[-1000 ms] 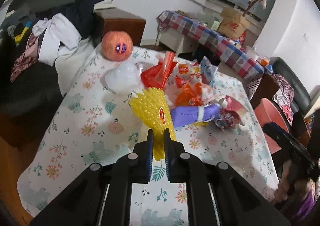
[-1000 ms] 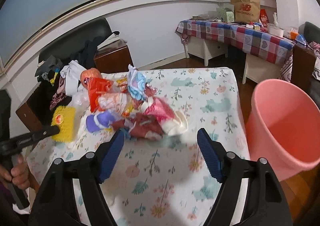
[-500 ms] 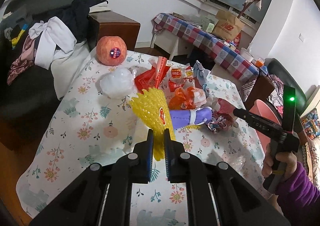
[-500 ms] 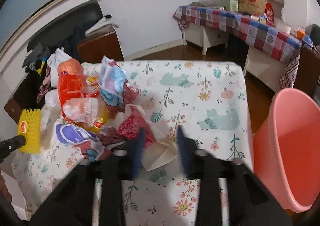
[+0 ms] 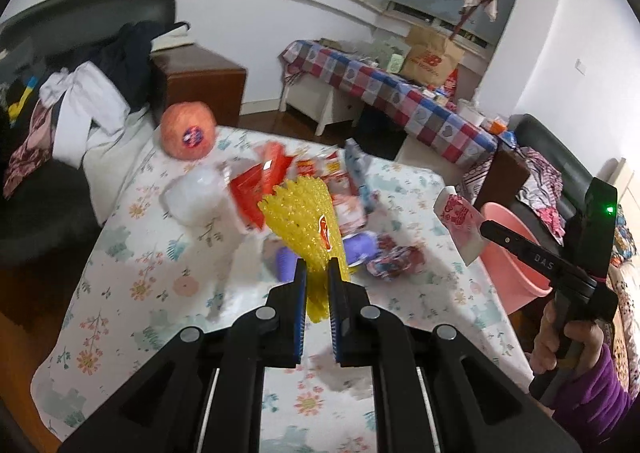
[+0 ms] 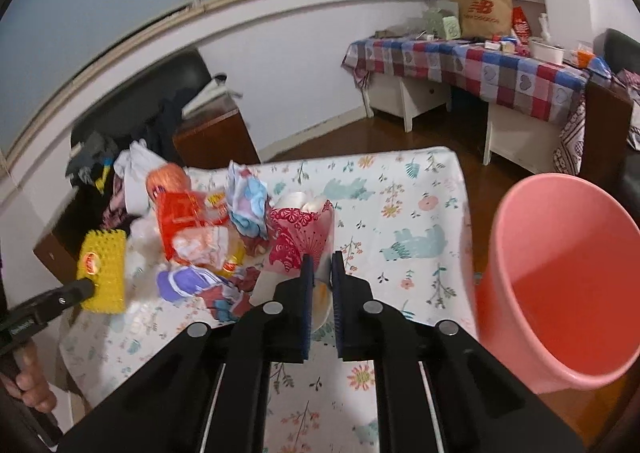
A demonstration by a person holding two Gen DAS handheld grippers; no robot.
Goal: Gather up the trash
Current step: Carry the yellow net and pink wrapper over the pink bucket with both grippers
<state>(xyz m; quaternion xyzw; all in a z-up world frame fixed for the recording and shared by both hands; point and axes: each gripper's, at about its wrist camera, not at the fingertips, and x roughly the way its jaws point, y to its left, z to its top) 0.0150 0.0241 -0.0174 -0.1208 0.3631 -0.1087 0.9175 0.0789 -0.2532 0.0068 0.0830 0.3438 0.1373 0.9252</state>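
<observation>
My left gripper (image 5: 317,285) is shut on a yellow bumpy plastic wrapper (image 5: 306,221) and holds it above the floral table (image 5: 160,293); it also shows in the right wrist view (image 6: 102,271). My right gripper (image 6: 320,273) is shut on a red-and-white patterned wrapper (image 6: 302,239), lifted off the table; it also shows in the left wrist view (image 5: 460,227). A pile of trash (image 6: 208,237) lies on the table: red and orange packets, a purple pouch, a blue-and-white wrapper. A pink bin (image 6: 560,313) stands to the right of the table.
An orange-netted fruit (image 5: 188,131) and a clear crumpled bag (image 5: 196,193) sit at the table's far left. A sofa with clothes (image 5: 80,109) and a wooden cabinet (image 5: 200,85) stand behind. A checkered bench with bags (image 6: 480,65) is at the back right.
My right gripper closed on the red-and-white wrapper and lifted it off the table towards the pink bin. My left gripper kept hold of the yellow wrapper and rose a little.
</observation>
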